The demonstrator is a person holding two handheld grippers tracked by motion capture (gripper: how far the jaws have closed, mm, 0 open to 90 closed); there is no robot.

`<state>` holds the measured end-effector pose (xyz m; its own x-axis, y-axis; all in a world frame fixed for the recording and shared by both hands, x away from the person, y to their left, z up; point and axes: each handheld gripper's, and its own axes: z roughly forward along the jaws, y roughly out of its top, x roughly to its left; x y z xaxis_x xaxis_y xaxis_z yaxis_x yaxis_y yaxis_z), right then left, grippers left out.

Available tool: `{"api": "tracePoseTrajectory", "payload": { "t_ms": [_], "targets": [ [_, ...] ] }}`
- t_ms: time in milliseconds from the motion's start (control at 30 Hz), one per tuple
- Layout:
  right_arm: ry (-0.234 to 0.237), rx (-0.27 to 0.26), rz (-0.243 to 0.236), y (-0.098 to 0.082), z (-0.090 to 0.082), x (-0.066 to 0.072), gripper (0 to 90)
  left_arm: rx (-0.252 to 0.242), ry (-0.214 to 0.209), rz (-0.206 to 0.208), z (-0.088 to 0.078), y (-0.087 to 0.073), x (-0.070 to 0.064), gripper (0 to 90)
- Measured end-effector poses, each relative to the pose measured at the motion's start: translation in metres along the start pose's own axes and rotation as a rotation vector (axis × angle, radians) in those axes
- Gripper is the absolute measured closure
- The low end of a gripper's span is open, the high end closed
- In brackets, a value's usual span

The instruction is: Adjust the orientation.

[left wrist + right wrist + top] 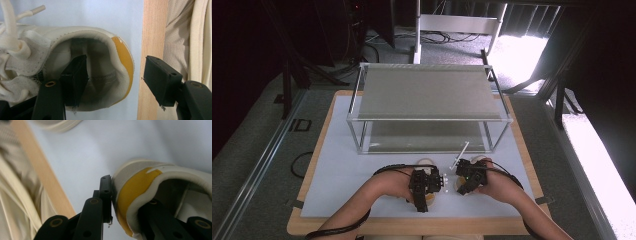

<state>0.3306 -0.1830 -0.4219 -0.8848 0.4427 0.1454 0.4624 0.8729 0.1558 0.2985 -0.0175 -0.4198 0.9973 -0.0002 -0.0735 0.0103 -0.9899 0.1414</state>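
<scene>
Two white sneakers with yellow heel patches lie on the white mat near the front edge. My left gripper is open and straddles the heel of the left sneaker: one jaw is inside the shoe's opening, the other stands outside behind the yellow patch. White laces bunch at that view's left. My right gripper is shut on the heel of the right sneaker, one jaw pressed on its yellow patch, the other inside.
A metal-framed two-level shelf stands at the back of the mat. The wooden table edge runs close behind both heels, with the person's beige clothing just beyond. A white lace end sticks up near the right sneaker.
</scene>
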Motion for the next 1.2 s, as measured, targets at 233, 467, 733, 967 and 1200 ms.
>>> {"api": "tracePoseTrajectory", "payload": {
  "t_ms": [233, 467, 733, 967, 1200],
  "targets": [
    [0.075, -0.013, -0.341, -0.006, -0.004, 0.007, 77.6, 0.002, 0.022, 0.003, 0.000, 0.000, 0.000, 35.1],
    [0.012, 0.093, -0.513, -0.012, 0.006, 0.019, 77.5, 0.003, 0.001, -0.003, 0.000, 0.001, 0.000, 35.2],
    [-0.031, 0.047, -0.470, -0.013, 0.002, 0.019, 66.7, -0.001, 0.018, -0.005, 0.001, 0.001, -0.001, 35.2],
    [-0.032, 0.036, -0.365, -0.007, -0.010, 0.023, 64.3, -0.022, -0.013, -0.001, 0.003, 0.001, -0.001, 35.2],
    [-0.035, 0.109, -0.387, -0.004, 0.000, 0.023, 72.6, -0.021, 0.023, -0.011, 0.002, -0.001, -0.001, 35.2]
  ]
}}
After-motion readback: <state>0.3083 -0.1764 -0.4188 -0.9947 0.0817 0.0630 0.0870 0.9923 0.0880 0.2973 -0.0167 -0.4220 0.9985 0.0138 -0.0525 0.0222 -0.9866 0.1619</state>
